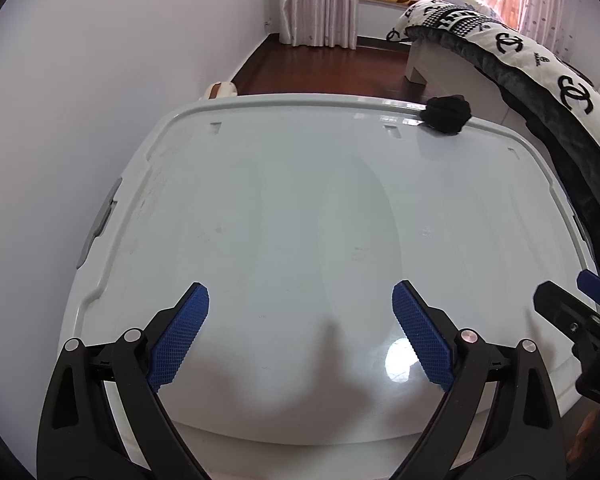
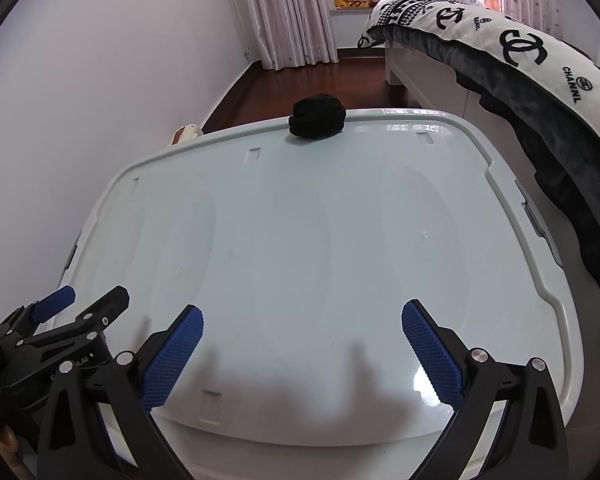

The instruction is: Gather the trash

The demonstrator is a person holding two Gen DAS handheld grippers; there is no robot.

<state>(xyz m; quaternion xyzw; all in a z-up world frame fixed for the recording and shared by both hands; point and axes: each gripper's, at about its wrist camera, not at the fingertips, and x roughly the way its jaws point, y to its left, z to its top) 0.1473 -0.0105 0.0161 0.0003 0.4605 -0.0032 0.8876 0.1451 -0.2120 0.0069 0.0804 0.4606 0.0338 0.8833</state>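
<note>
Black crumpled wad [image 2: 318, 115] sits at far rim of pale plastic bin lid [image 2: 300, 260], well apart from both. Left hand-held gripper [image 1: 301, 334] and right hand-held gripper [image 2: 302, 354] wide open, empty.

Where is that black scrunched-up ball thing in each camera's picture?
Left wrist view: black ball upper right, on the white lid's far rim.
Right wrist view: black ball top centre, same far rim of the lid.
Shared landmark: patterned bed blanket at right.

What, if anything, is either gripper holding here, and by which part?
Nothing. The left gripper and right gripper are both open and empty; the black bundle lies untouched at the lid's far edge.
</note>
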